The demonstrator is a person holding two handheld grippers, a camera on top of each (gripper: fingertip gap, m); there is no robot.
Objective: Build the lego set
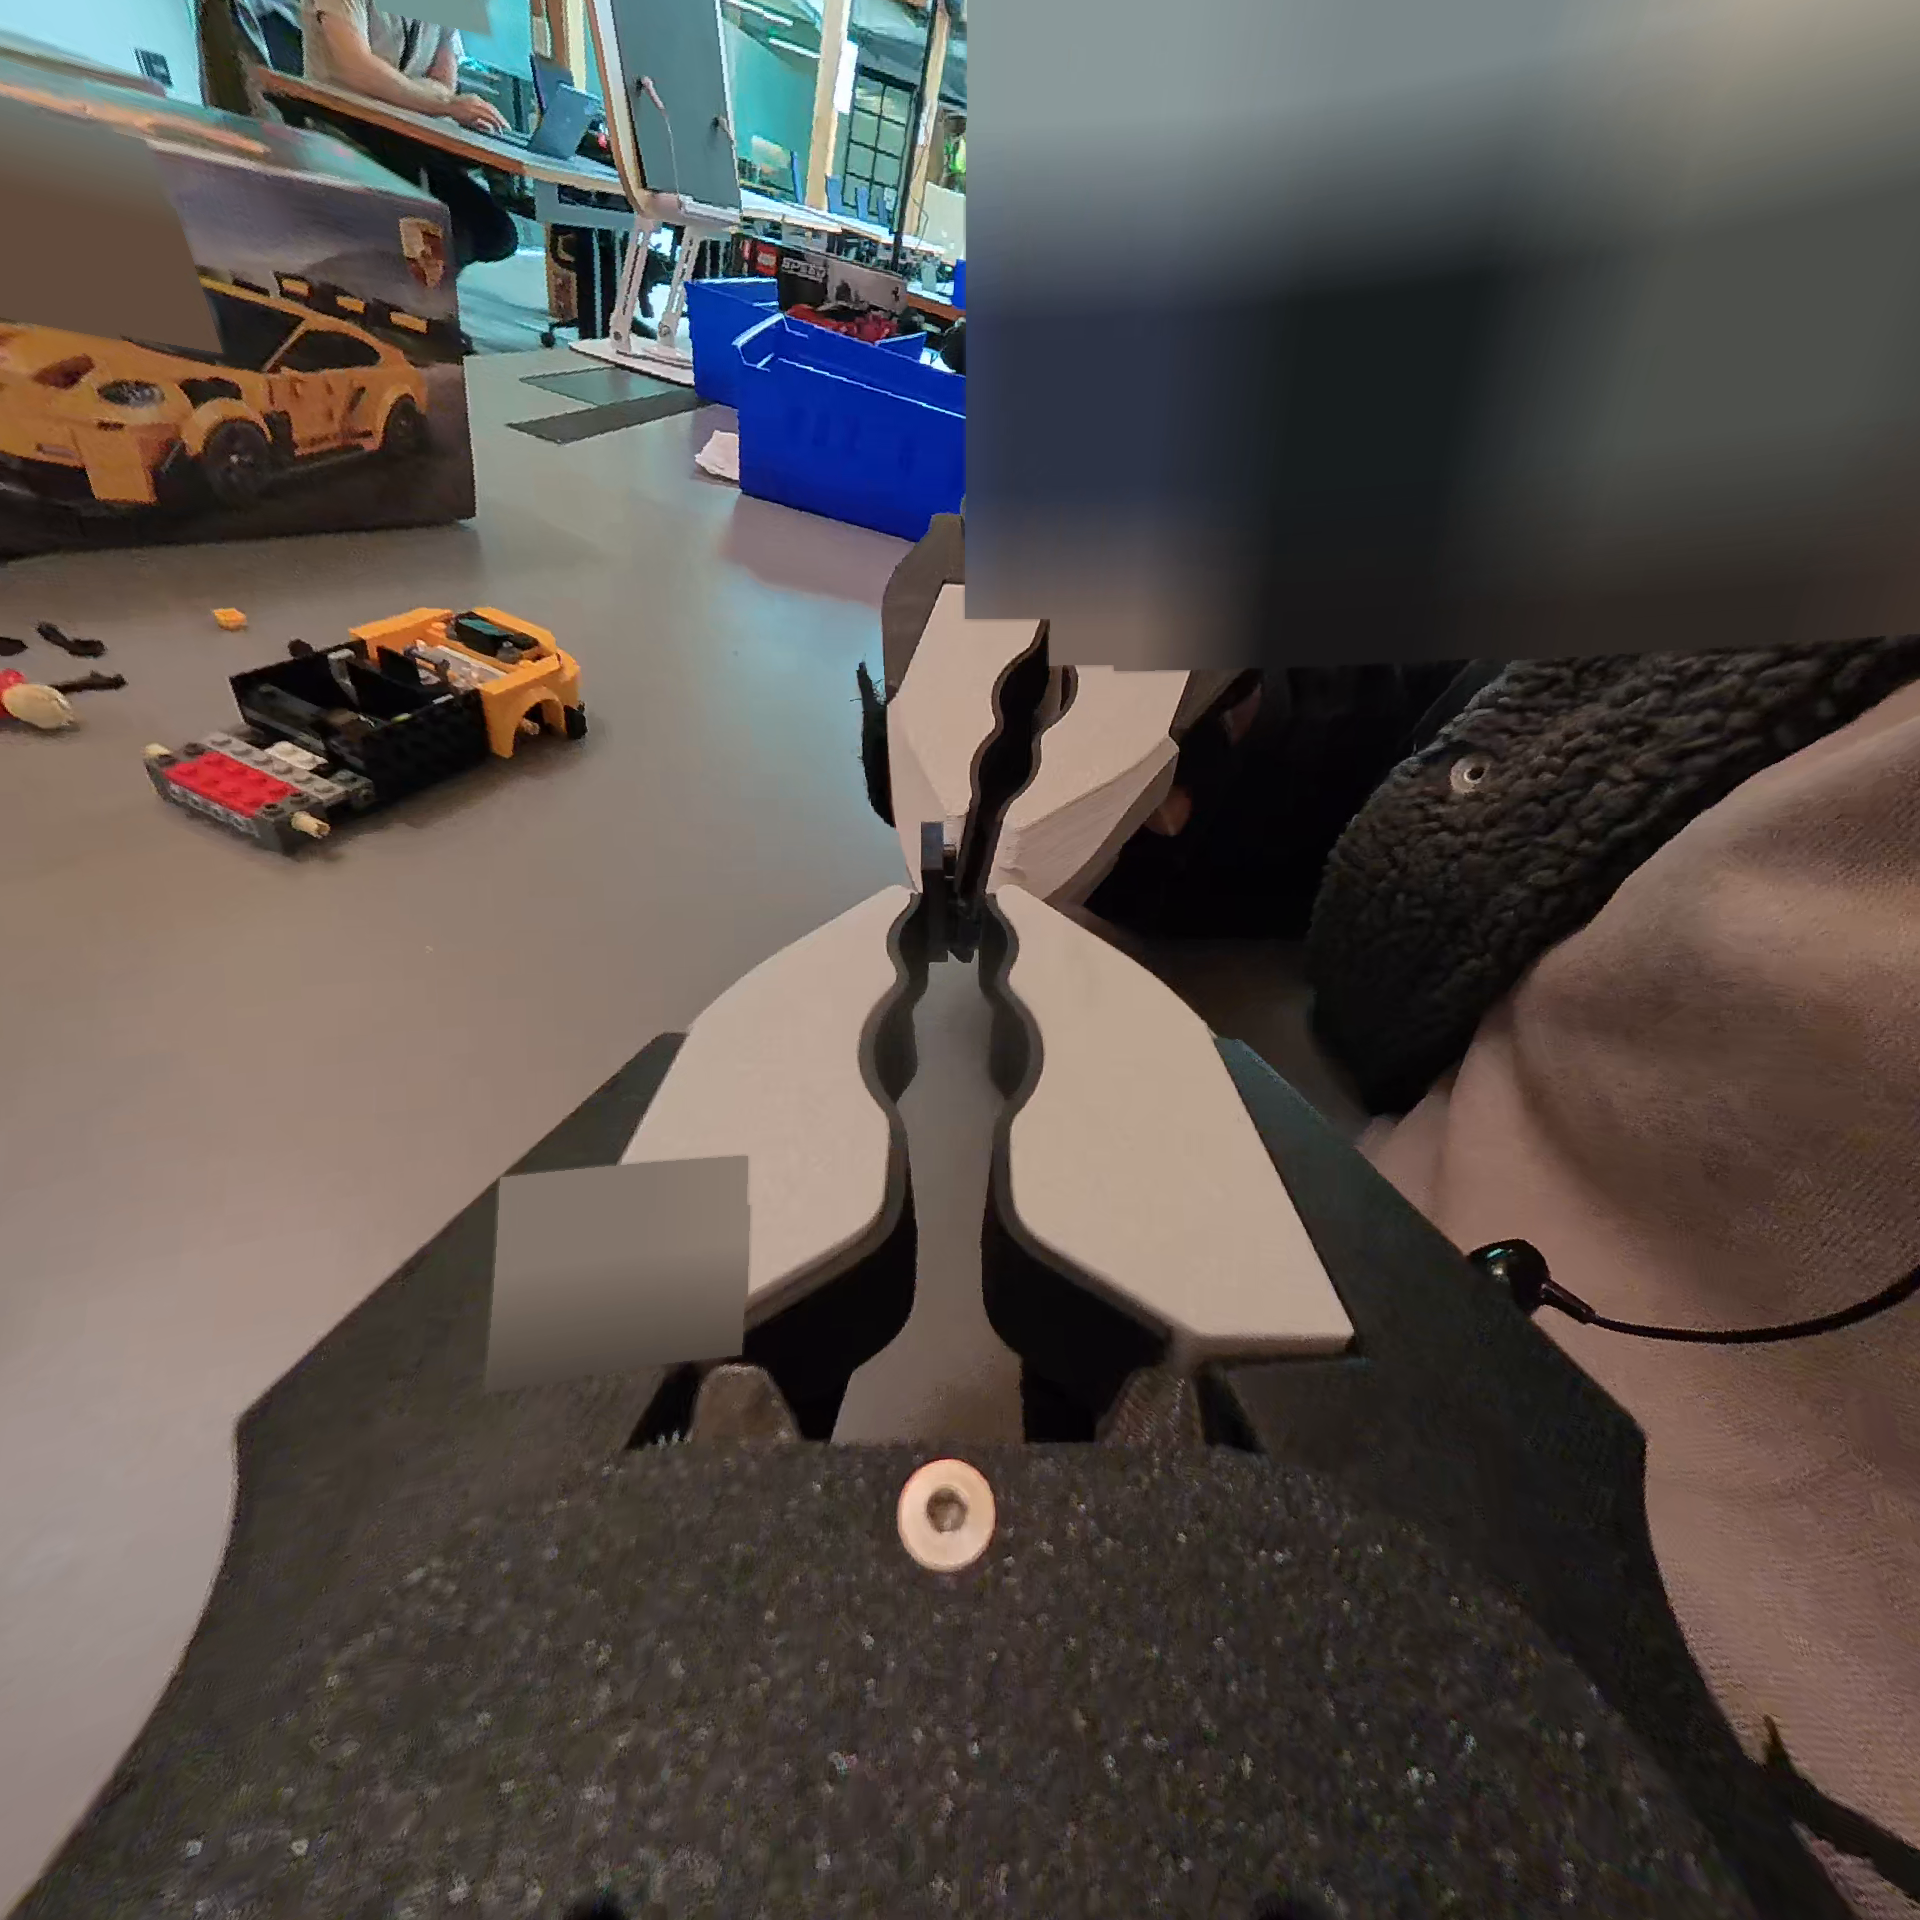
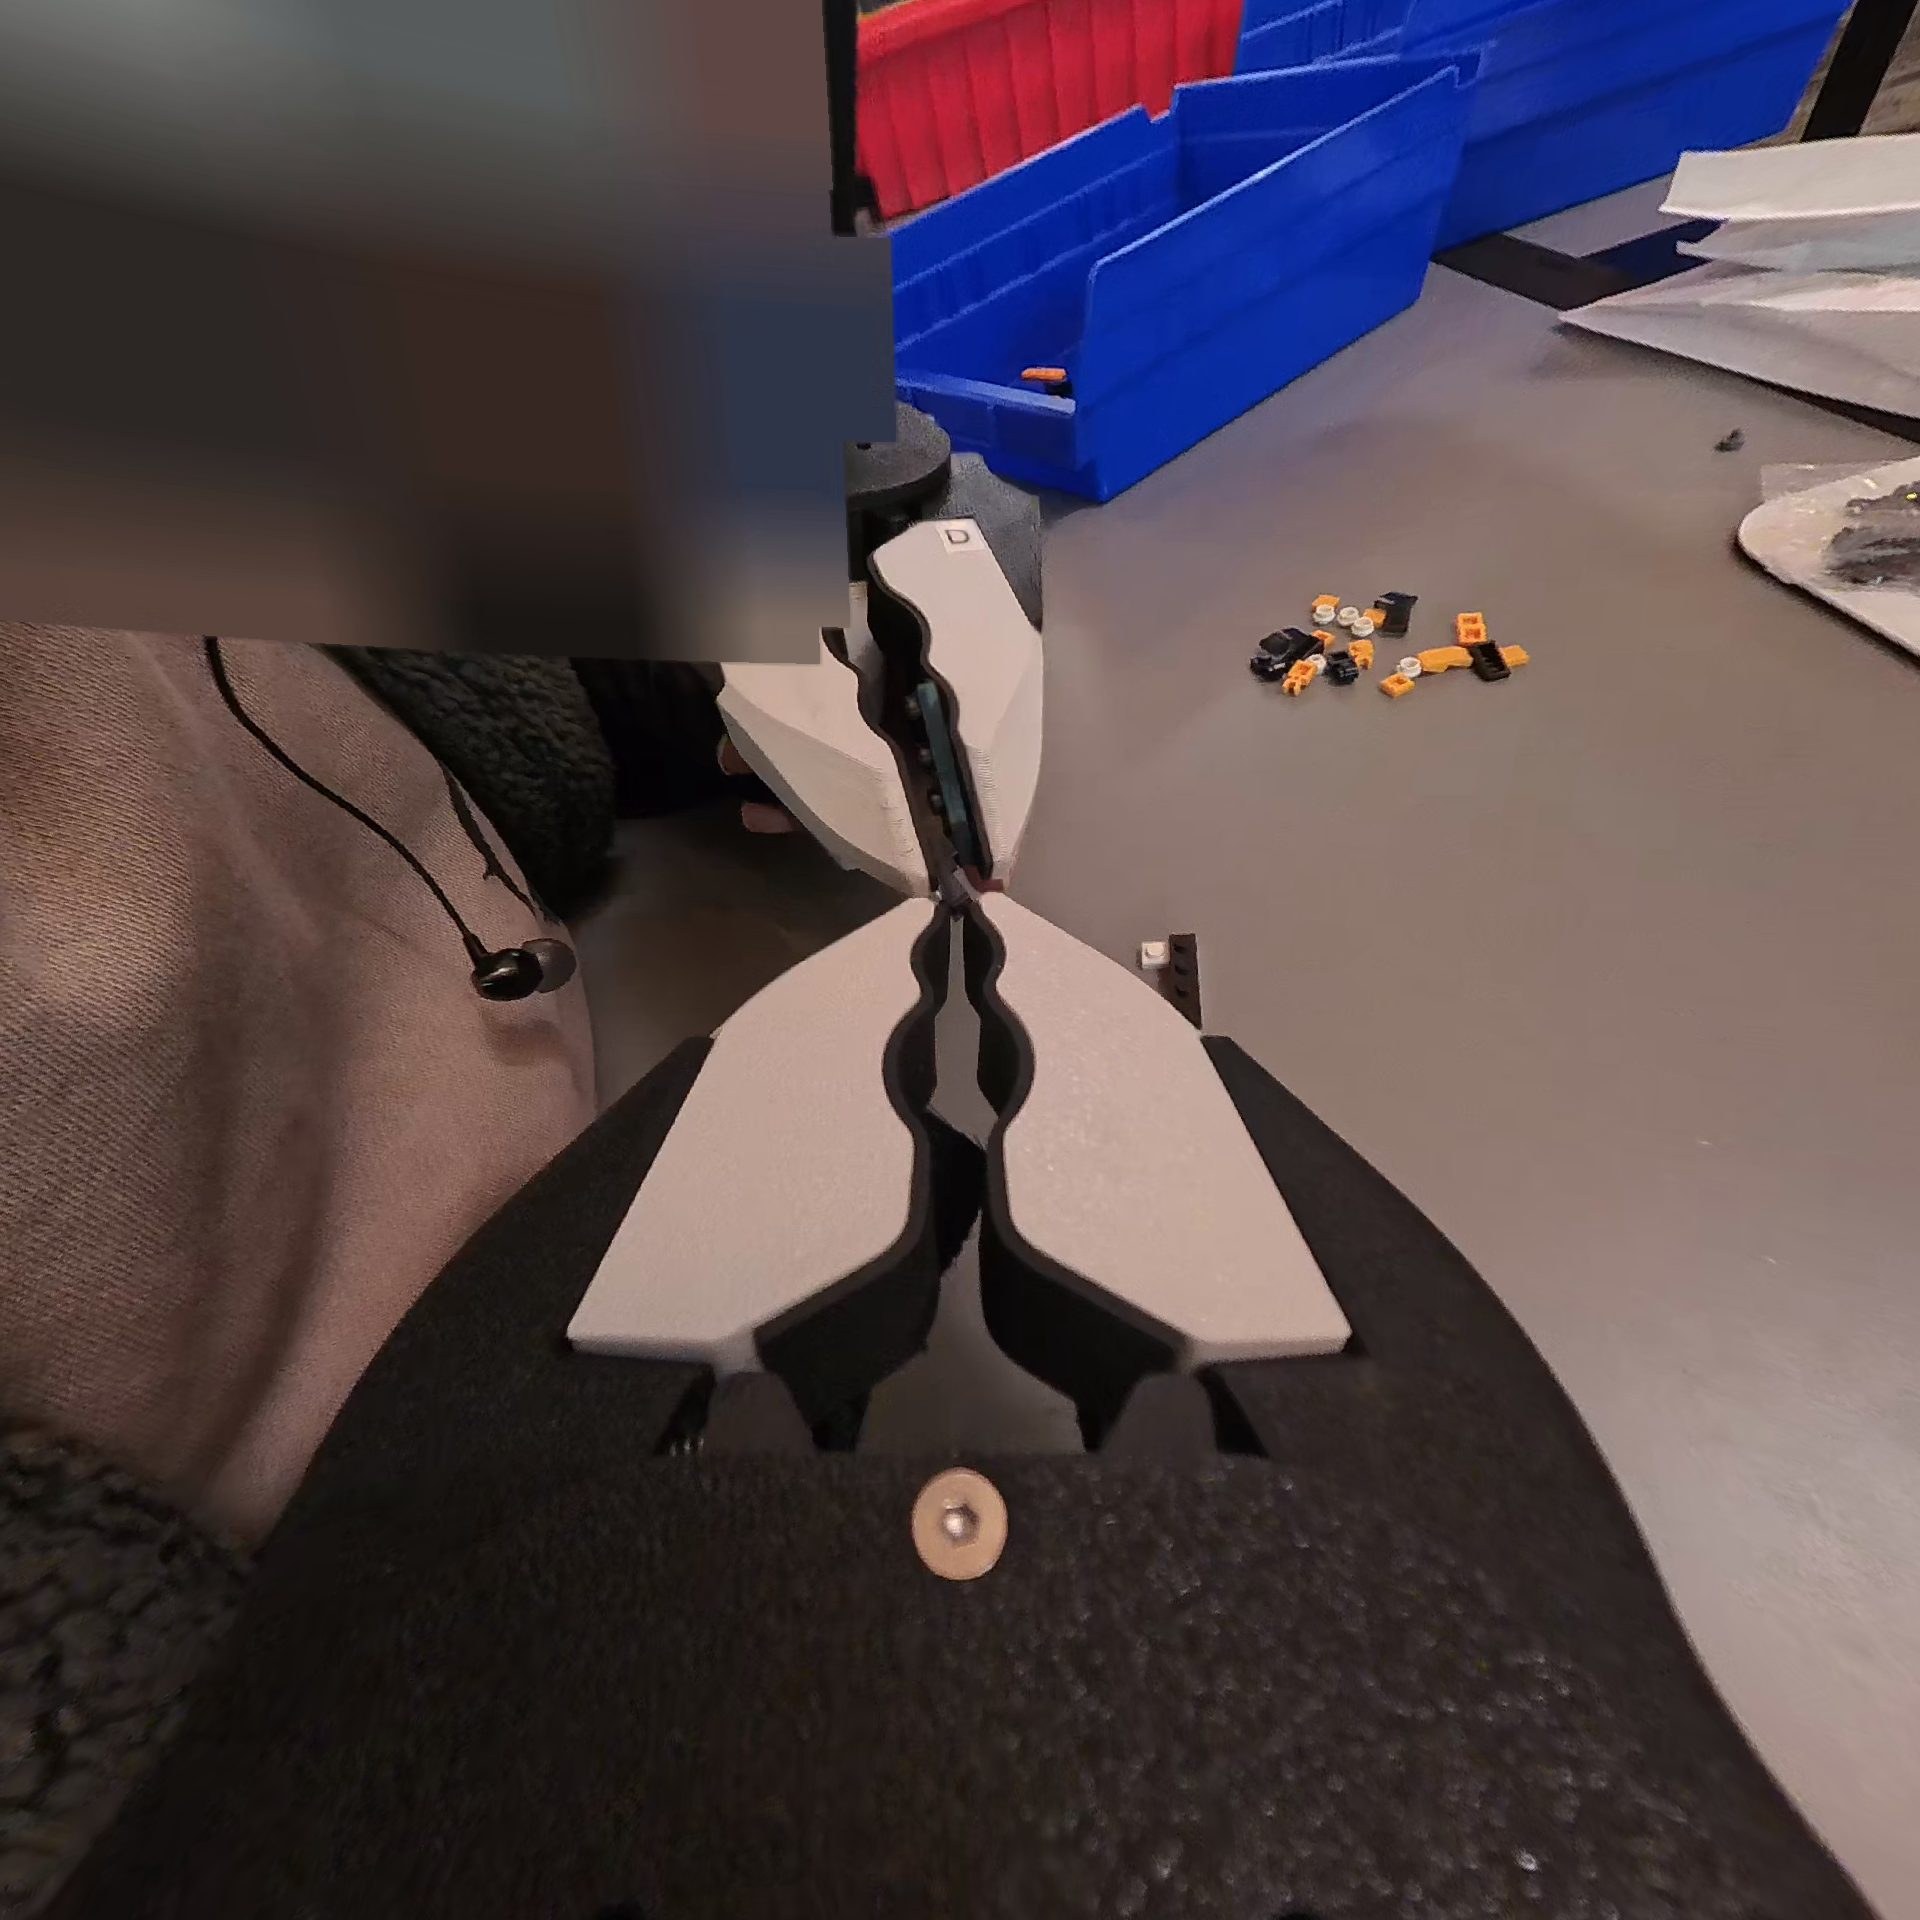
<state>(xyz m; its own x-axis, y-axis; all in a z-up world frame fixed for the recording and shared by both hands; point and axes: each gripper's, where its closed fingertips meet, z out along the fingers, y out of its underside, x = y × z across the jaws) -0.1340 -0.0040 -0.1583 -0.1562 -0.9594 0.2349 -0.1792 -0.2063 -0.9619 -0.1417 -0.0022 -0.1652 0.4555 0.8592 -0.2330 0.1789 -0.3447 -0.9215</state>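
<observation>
Two hand-held grippers meet tip to tip above the grey table (image 1: 665, 582), close to the person's torso. The left gripper (image 1: 951, 914) has its jaws nearly together, pinching a small dark plate (image 1: 940, 873) that stands on edge at 12 o'clock from the tips. In the right wrist view this same dark plate (image 2: 951, 774) runs with its long axis along the far gripper's fingers, studs facing 9 o'clock. The right gripper (image 2: 954, 914) has its jaws all but closed; a tiny piece seems caught at the tips, but its kind cannot be told. The coming move likely turns on this relation: each gripper's piece lies directly at 12 o'clock from the other's jaws, the two in contact or just apart, so a mating press would run along the shared axis. Both tools are roughly level and opposed, the far one tilted in each view. The part-built car (image 1: 364, 717), orange and black with a red plate at its near end, rests on the table at 10 o'clock in the left view, well apart from both grippers. Loose bricks (image 2: 1387, 644) lie at 1 o'clock in the right view, before blue bins (image 2: 1195, 301)
</observation>
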